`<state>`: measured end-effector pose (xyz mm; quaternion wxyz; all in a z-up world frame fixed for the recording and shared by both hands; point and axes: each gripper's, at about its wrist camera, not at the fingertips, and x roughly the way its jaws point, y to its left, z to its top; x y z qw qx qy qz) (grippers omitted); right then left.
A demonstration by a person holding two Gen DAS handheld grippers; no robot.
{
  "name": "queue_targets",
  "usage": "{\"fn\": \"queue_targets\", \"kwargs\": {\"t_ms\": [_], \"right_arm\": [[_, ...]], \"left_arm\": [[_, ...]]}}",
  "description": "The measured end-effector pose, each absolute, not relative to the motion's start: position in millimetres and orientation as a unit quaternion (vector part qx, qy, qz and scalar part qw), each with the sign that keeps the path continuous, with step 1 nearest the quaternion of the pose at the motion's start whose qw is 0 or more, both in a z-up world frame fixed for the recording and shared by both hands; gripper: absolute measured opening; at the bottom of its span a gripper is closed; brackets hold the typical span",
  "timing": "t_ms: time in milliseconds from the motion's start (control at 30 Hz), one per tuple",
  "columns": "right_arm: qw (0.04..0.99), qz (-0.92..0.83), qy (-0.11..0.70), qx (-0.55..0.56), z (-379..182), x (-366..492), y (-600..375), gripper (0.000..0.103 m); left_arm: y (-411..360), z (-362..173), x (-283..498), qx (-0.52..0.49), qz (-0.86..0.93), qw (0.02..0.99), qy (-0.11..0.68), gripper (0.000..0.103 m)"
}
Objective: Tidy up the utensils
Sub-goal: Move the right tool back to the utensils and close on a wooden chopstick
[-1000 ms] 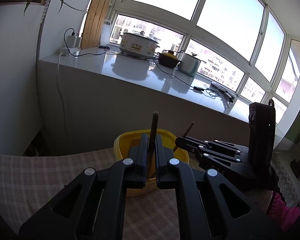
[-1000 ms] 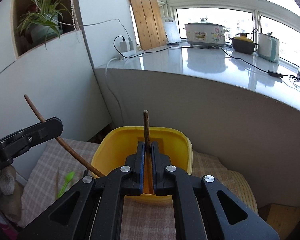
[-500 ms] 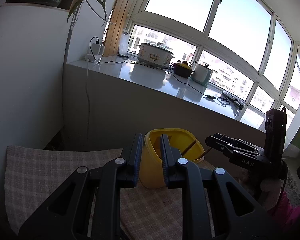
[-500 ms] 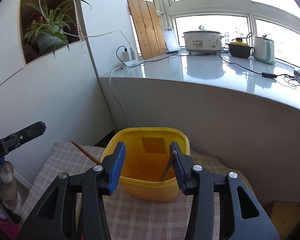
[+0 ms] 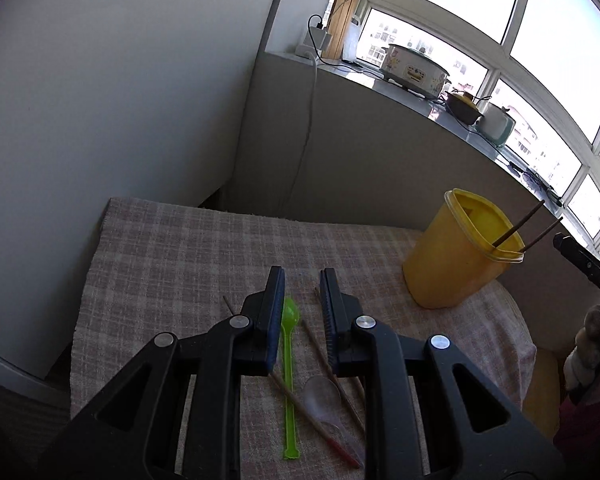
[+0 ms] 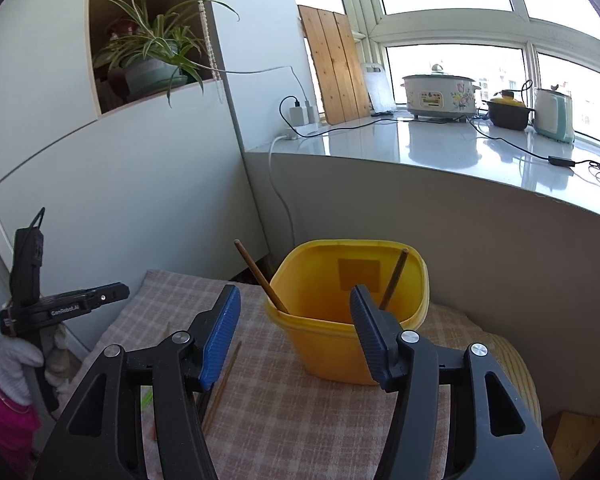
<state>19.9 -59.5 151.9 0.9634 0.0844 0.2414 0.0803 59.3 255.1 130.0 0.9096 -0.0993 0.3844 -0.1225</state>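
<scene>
A yellow tub (image 5: 456, 256) (image 6: 348, 316) stands on the checked cloth (image 5: 172, 264) and holds two brown chopsticks (image 5: 518, 226) (image 6: 260, 276) that lean on its rim. My left gripper (image 5: 302, 280) is open and empty, above a green plastic spoon (image 5: 289, 344), a clear spoon (image 5: 322, 396) and several loose chopsticks (image 5: 320, 348) lying on the cloth. My right gripper (image 6: 294, 300) is wide open and empty, just in front of the tub. The left gripper also shows at the left of the right wrist view (image 6: 112, 294).
A grey half-wall with a white counter (image 6: 460, 148) rises behind the table, with a cooker (image 6: 440, 94), a pot and a kettle on it. A white wall panel (image 5: 100, 100) stands at the left. A loose chopstick (image 6: 224, 380) lies beside the right gripper.
Both grippers opened and let their chopsticks drop into the tub. The left gripper then swung left and down over the utensils on the cloth. The right gripper drew back a little.
</scene>
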Motion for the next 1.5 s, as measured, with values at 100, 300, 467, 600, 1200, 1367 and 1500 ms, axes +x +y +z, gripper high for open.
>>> {"fn": "queue_targets", "kwargs": {"t_ms": [100,300,467,600,1200,1367,1500], "right_arm": [[0.96,0.1,0.251,0.075,145.9,17.4,-44.5,0.056],[0.946,0.127,0.294,0.059,121.9,24.6,-15.0,0.056],[0.93,0.151,0.334,0.039,99.2,32.7,8.2,0.056],[0.911,0.157,0.379,0.036,77.9,49.0,21.7,0.056],[0.862,0.136,0.487,0.043,12.7,120.7,57.9,0.023],[0.854,0.136,0.5,0.042,7.5,133.2,60.7,0.022],[0.845,0.135,0.516,0.043,-0.6,141.5,64.3,0.015]], "left_arm": [[267.0,113.2,56.3,-0.107,-0.114,0.902,0.403,0.017],[269.9,81.9,58.5,-0.119,-0.12,0.88,0.444,0.017],[262.9,58.4,60.8,-0.134,-0.134,0.859,0.475,0.017],[262.2,47.0,67.0,-0.149,-0.131,0.848,0.491,0.017],[240.1,14.3,103.1,-0.12,-0.104,0.839,0.52,0.017],[228.6,12.6,112.1,-0.1,-0.103,0.843,0.518,0.016],[220.9,12.9,121.3,-0.092,-0.104,0.845,0.517,0.014]]}}
